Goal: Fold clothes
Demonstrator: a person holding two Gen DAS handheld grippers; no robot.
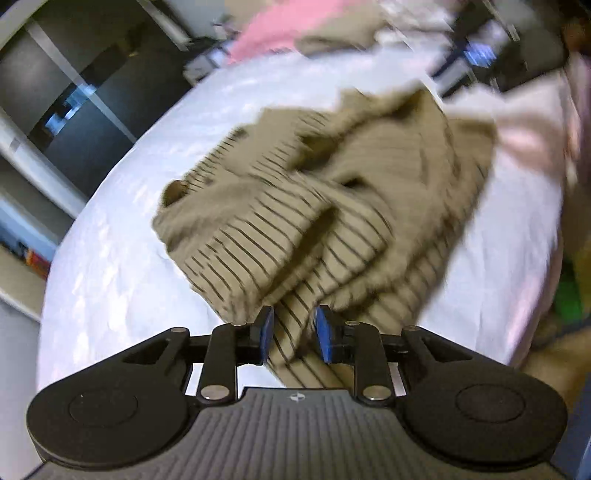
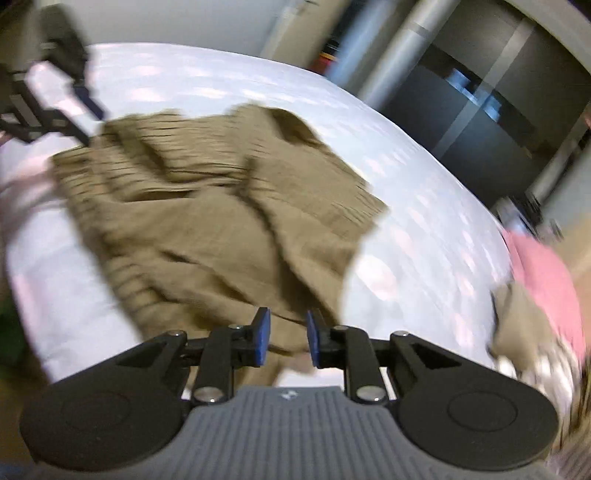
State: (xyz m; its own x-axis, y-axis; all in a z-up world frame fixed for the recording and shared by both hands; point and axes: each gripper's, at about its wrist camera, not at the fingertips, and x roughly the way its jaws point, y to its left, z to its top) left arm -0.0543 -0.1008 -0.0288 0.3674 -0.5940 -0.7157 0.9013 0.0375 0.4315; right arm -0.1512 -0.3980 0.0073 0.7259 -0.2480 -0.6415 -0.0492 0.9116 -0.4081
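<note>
- While both views are smeared by motion, one tan striped garment [image 1: 314, 206] shows, bunched and rumpled on the white sheet [image 1: 122, 258] of a bed, near the middle of the sheet rather than at an edge.
- It lies straight ahead of both claws. Its cloth runs up between the blue pads of the left gripper [image 1: 293, 336], and the bulk spreads away forward and to the right.
- The left gripper's jaws stand a little apart with striped cloth between them; whether they truly pinch it I cannot tell.
- The right gripper [image 2: 288, 338] has its jaws likewise narrowly apart with tan cloth [image 2: 221, 221] behind the gap; a firm hold cannot be told there either.
- Both claws sit at the garment's near hem, one at each end of it by my judgement, so neither is clearly nearer.
- The garment's long axis is too crumpled to read.
- Counted: one tan garment in work, two grippers, and a heap of other clothes [image 1: 295, 33], pink among them, at the far edge of the sheet.
</note>
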